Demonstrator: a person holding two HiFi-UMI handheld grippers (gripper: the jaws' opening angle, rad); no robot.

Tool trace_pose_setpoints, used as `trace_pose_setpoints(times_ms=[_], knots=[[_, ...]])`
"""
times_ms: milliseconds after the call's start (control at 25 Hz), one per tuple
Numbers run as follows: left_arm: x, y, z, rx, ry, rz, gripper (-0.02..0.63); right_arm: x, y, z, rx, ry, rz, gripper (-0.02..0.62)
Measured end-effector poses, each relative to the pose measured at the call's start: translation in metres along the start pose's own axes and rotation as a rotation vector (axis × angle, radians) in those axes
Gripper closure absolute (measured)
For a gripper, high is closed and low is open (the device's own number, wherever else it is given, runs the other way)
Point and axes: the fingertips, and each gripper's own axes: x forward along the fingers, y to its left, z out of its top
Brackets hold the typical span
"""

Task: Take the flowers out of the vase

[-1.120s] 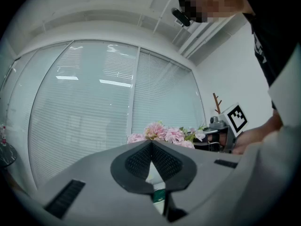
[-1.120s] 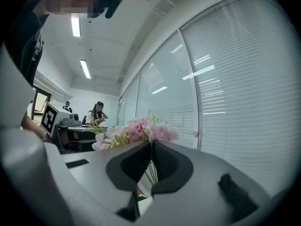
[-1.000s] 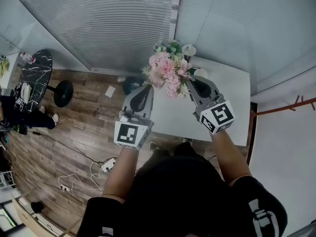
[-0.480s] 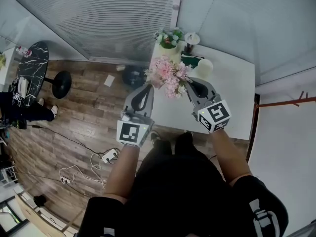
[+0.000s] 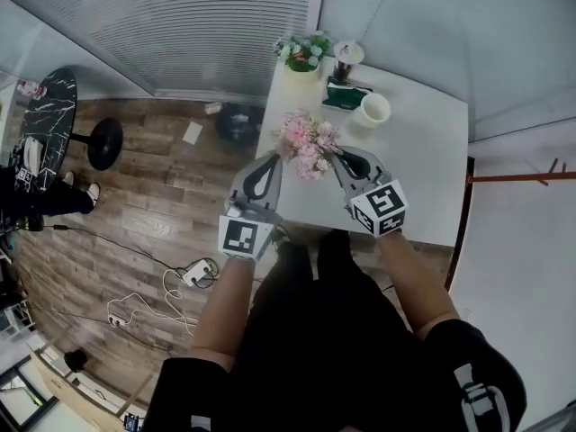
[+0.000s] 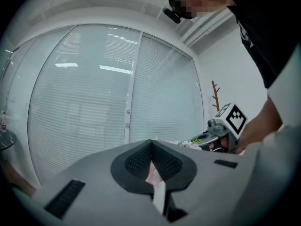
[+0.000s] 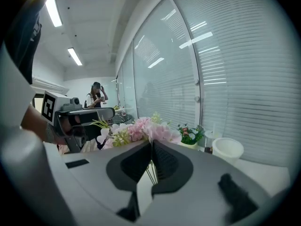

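Note:
A bunch of pink and white flowers (image 5: 307, 143) hangs above the near left part of the white table (image 5: 423, 169), between my two grippers. My right gripper (image 5: 334, 155) is shut on the thin green stems, which show between its pads (image 7: 151, 144); the blooms (image 7: 141, 128) rise just past its tips. My left gripper (image 5: 273, 157) touches the bunch's left side. Its jaws (image 6: 151, 145) are shut, with a pink bit of flower pinched low between the pads. The white vase (image 5: 373, 109) stands empty on the table behind the flowers.
At the table's far edge stand a small potted plant (image 5: 304, 52), a cup (image 5: 347, 55) and a dark green object (image 5: 345, 95). Window blinds (image 5: 207, 25) close off the back. A person (image 7: 96, 98) stands far off. Cables (image 5: 171, 309) lie on the wooden floor at the left.
Both grippers have come down together with the flowers, from in front of the blinds to just above the near table. The vase and potted plant now show clear of the bunch.

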Motion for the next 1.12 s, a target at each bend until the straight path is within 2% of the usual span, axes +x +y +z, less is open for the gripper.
trace_pose_setpoints(times_ms=[200, 560, 920, 1120], knots=[[0.006, -0.004, -0.042, -0.004, 0.062, -0.019, 0.595, 0.014, -0.002, -0.04, 0.015, 0.07, 0.0, 0.572], [0.009, 0.005, -0.097, -0.071, 0.134, -0.003, 0.595, 0.049, 0.001, -0.098, 0.023, 0.186, 0.02, 0.572], [0.012, 0.011, -0.129, -0.097, 0.183, -0.002, 0.595, 0.076, 0.005, -0.145, 0.049, 0.266, 0.034, 0.571], [0.009, 0.013, -0.133, -0.107, 0.199, 0.005, 0.595, 0.086, 0.009, -0.156, 0.055, 0.291, 0.033, 0.571]])
